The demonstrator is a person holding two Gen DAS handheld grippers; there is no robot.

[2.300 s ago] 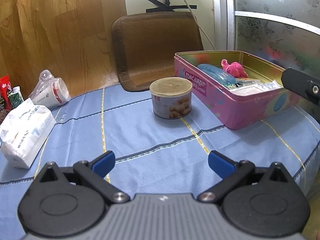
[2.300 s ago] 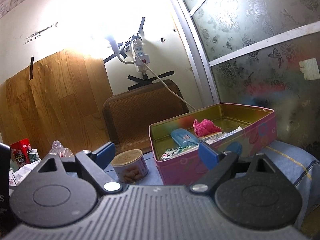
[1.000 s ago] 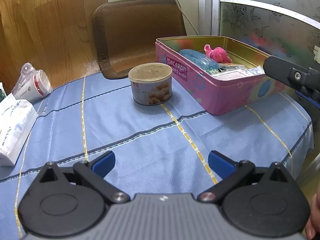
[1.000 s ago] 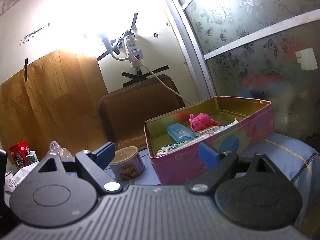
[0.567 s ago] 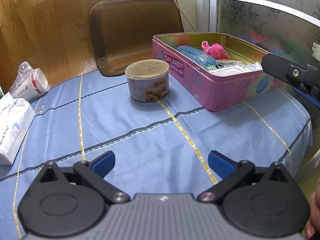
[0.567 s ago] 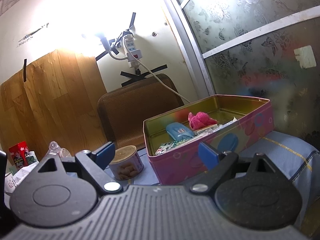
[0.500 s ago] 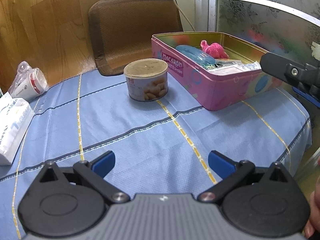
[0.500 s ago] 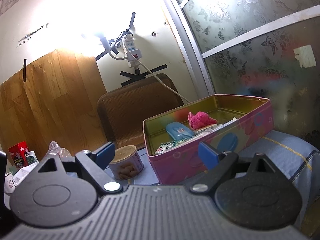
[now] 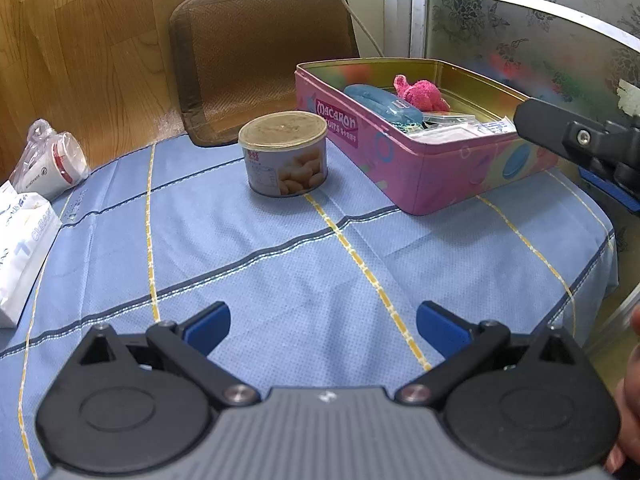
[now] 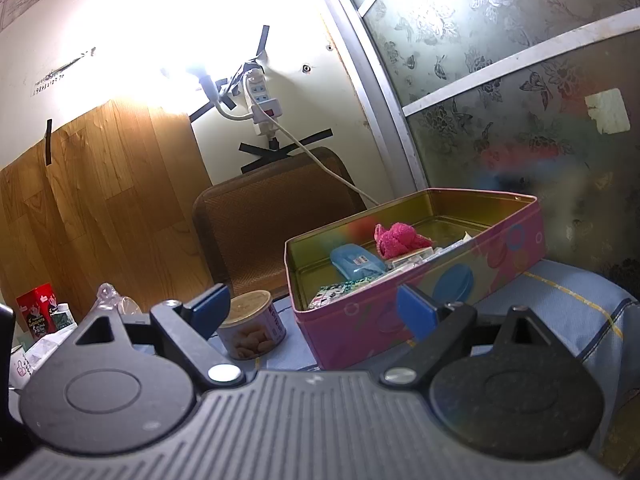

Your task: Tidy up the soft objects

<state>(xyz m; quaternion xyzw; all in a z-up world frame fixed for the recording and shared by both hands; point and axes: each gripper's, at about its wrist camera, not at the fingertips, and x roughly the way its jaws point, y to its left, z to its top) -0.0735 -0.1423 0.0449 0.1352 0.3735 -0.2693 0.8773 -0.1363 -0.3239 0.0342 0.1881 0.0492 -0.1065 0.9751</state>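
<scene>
Blue tablecloth (image 9: 280, 264) with yellow lines covers the table. Left gripper (image 9: 322, 324) hangs above bare cloth, jaws apart, holding nothing. Right gripper (image 10: 314, 312) faces the pink tin (image 10: 460, 280), jaws apart, empty. Pink soft toy (image 9: 420, 94) lies inside the tin beside a blue case (image 9: 380, 102). Round can (image 9: 284, 154) stands just left of the tin.

pink tin (image 9: 424, 168) holding pink plush (image 9: 420, 94), round can (image 9: 284, 152) beside
</scene>
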